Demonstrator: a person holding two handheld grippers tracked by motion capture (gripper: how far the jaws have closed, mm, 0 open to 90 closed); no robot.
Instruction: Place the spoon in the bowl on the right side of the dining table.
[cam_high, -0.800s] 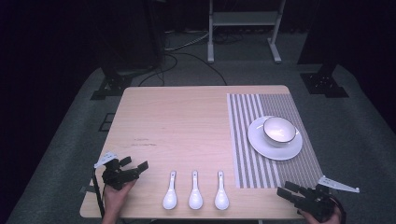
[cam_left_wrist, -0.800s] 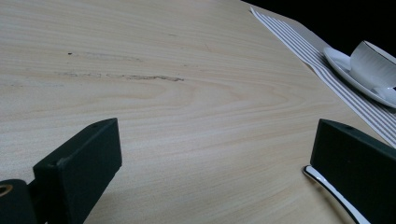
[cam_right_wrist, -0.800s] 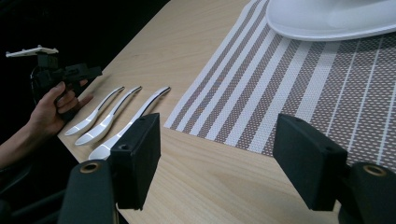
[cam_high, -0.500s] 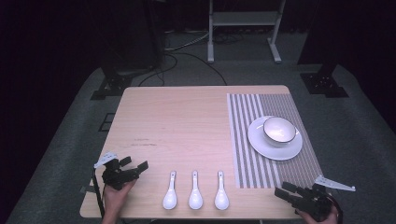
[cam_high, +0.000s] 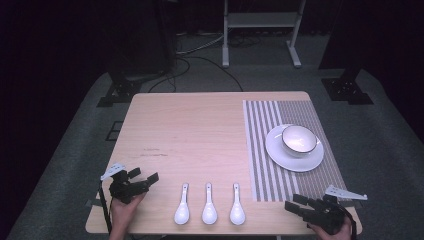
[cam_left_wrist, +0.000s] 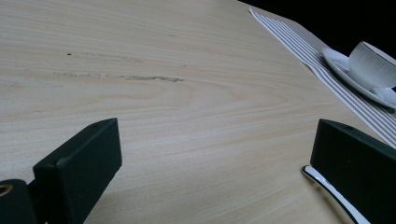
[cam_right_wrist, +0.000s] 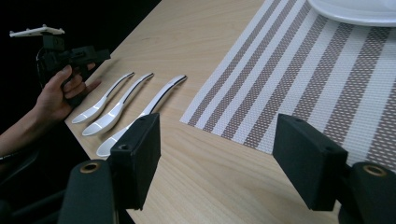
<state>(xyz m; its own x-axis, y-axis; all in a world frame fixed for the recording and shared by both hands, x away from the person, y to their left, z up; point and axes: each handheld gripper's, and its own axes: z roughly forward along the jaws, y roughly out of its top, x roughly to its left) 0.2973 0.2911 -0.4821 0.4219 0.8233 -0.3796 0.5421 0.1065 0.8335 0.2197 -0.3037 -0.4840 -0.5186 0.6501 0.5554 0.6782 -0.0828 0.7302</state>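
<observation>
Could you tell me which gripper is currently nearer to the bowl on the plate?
Right. The right gripper sits at the table's near edge below the bowl; the left gripper is far across the table, beyond the three spoons.

Three white spoons (cam_high: 209, 204) in row on desk (cam_high: 200, 130). One striped placemat (cam_high: 280, 150). One white plate (cam_high: 280, 151), one bowl (cam_high: 299, 139) on it. Two grippers: left (cam_high: 146, 176), right (cam_high: 294, 205).

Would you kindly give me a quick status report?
Both grippers open, empty: left, right. Three spoons untouched. Bowl on plate. Nothing in the way.
</observation>
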